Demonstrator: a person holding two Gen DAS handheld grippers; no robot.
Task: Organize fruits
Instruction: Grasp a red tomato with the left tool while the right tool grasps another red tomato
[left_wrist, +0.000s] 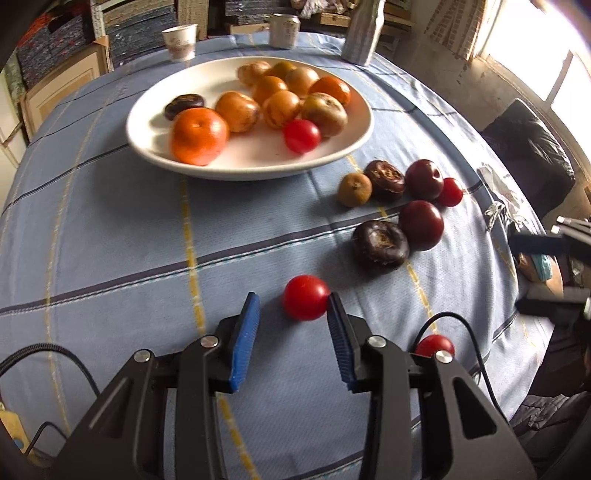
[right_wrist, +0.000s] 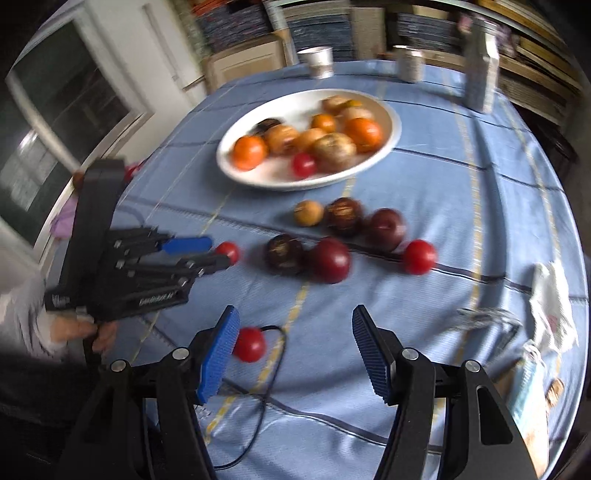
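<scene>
On the far left of the right wrist view the left gripper (right_wrist: 218, 253) reaches in over the blue checked tablecloth (left_wrist: 110, 240). Its jaws are drawn in around a small red tomato (left_wrist: 306, 297), yet the left pad (left_wrist: 245, 339) stands apart from it and only the right pad looks to touch, so this reads as a pick in progress, not yet a grip. Further back sits the white plate (left_wrist: 155, 144), already holding oranges, brownish fruit and one red tomato (the sorting seems well under way). Right of the plate's near edge, a loose cluster of dark plums and chestnut-like fruits (left_wrist: 380, 245) still lies on the cloth. A second tomato (right_wrist: 249, 344) rests just beside the left pad of the right gripper (right_wrist: 295, 354), whose jaws stand spread and empty. The next move probably calls for the left jaws to finish closing on the tomato, gently since it bruises, then a lift toward the plate.
</scene>
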